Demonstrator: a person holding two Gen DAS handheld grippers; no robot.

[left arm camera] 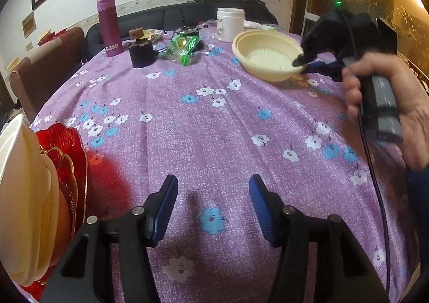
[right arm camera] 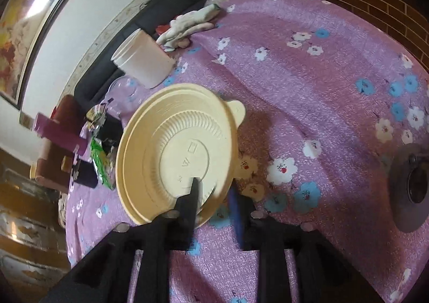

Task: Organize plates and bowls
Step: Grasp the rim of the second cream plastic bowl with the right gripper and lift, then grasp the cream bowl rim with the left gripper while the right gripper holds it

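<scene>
A cream plastic bowl (left arm camera: 268,57) sits on the purple flowered tablecloth at the far right; it also fills the middle of the right wrist view (right arm camera: 171,147). My right gripper (left arm camera: 303,64) straddles the bowl's near rim, one finger inside and one outside (right arm camera: 217,193), jaws still apart. My left gripper (left arm camera: 213,195) is open and empty above the cloth near the front edge. At the far left a red glass plate (left arm camera: 72,152) lies under cream bowls (left arm camera: 24,195).
At the table's back stand a purple flask (left arm camera: 109,25), a dark jar (left arm camera: 140,52), a green packet (left arm camera: 183,45) and a white tub (left arm camera: 230,24). A dark round object (right arm camera: 413,187) lies at the right. Chairs stand at the left.
</scene>
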